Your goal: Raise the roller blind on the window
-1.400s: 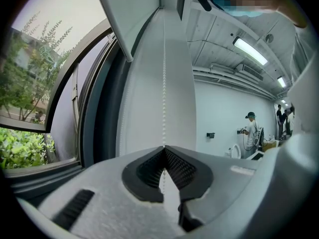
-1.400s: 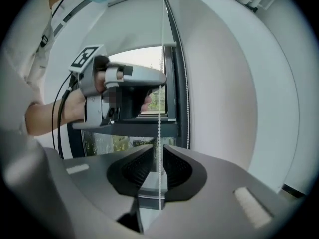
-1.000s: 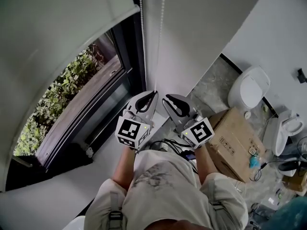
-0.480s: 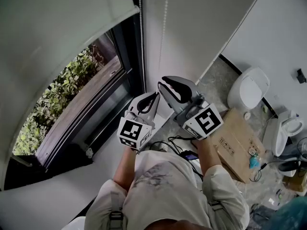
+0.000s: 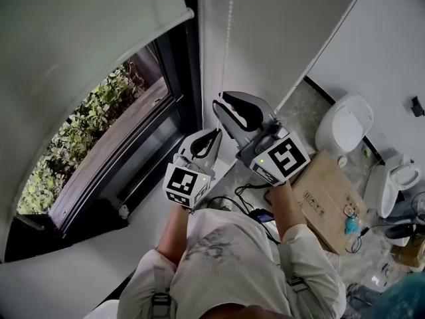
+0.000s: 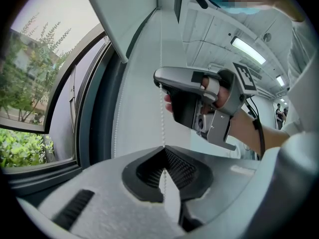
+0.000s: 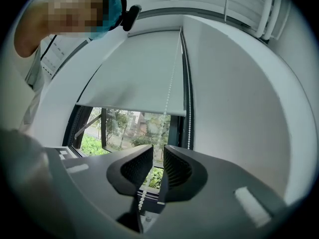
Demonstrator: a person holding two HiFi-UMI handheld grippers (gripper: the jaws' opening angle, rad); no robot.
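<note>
The white roller blind covers the upper part of the window; its bottom bar hangs above the greenery outside. A white bead chain drops beside the frame. My left gripper is shut on the chain, which runs down between its pads. My right gripper sits just above the left one. Its jaws stand a narrow gap apart, with the chain passing between them. The right gripper also shows in the left gripper view, held by a hand.
A dark window frame runs down beside the chain, with a white wall to its right. A white sill lies below. On the floor stand a toilet and a cardboard box, with cables nearby.
My right gripper has risen along the chain, from level with the left gripper to above it. The left gripper has stayed put on the chain.
</note>
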